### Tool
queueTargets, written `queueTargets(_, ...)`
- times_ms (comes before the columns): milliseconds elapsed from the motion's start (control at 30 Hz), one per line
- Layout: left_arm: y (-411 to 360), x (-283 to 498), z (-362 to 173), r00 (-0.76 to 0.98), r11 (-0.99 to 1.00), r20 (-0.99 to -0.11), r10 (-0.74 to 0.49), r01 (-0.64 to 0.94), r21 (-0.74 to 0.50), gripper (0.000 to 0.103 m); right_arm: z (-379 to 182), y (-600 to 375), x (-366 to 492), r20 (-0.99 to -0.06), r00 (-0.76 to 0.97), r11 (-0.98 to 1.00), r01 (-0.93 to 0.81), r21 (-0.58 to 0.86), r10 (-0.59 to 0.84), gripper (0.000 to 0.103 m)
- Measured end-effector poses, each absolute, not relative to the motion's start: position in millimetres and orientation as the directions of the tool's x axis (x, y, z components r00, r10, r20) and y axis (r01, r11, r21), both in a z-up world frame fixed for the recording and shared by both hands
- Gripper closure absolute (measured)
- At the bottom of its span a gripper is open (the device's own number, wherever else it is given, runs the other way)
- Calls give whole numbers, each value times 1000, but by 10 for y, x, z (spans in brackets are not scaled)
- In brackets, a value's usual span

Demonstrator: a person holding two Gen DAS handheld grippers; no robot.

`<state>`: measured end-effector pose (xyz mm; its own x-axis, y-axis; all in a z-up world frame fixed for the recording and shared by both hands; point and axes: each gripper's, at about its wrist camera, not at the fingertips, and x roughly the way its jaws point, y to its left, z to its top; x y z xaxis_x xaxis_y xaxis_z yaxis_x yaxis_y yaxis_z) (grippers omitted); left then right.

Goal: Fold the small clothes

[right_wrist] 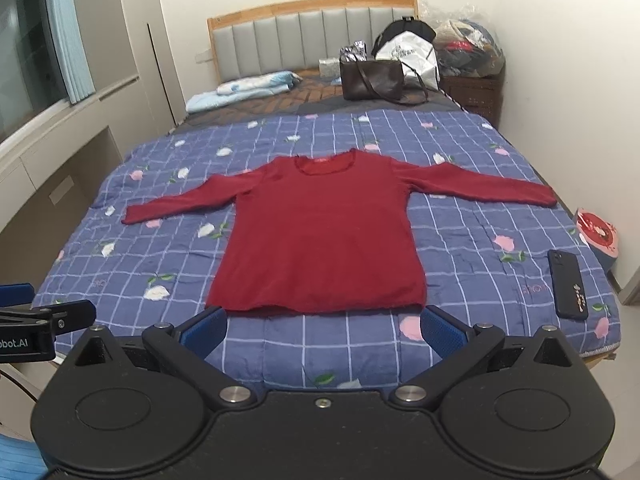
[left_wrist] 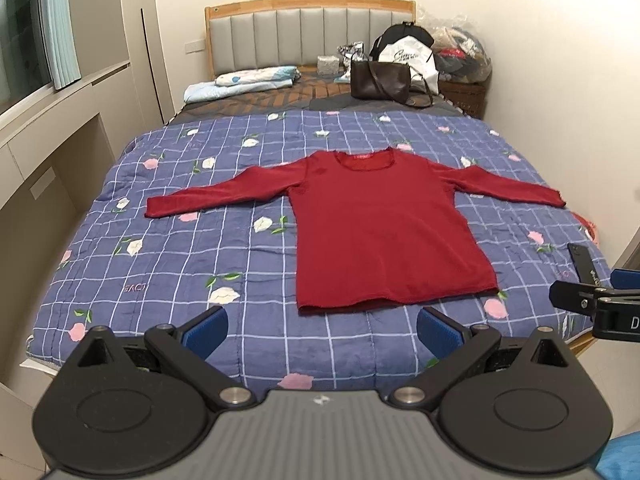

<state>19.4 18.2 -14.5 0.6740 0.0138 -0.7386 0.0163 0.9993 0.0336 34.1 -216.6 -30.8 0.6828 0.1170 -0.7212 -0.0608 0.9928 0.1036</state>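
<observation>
Sweater (left_wrist: 384,232) lies flat on quilt (left_wrist: 200,248) – both grippers, left (left_wrist: 322,330) and right (right_wrist: 324,328), hold fingers spread, empty

one red top (left_wrist: 384,228), one phone (right_wrist: 568,284), two grippers (left_wrist: 322,330).

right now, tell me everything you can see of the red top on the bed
The red top is a long-sleeved pullover in a soft, knit-looking dark red fabric with a round neckline and a small red label inside the collar. It lies flat and unfolded on the blue checked floral quilt, neck toward the headboard, hem toward the cameras, both sleeves spread out and angled slightly down. Only the quilt touches it; neither tool reaches it.
</observation>
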Motion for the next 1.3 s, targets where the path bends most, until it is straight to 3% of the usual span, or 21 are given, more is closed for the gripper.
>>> queueTargets(367, 154, 358, -234, 620, 994, -781, 69, 23, 106, 0, -428, -2225, 553, -808, 589, 1000, 18, 14, 1, 0)
queueTargets(1033, 64, 752, -280, 572, 984, -814, 104, 59, 167, 0, -266, -2474, 812, -781, 619, 993, 118, -13, -84, 0)
queueTargets(1300, -222, 1229, -386, 547, 983, -827, 131, 38, 180, 0, -421, -2940, 1359, -795, 602, 985, 165, 40, -69, 0)
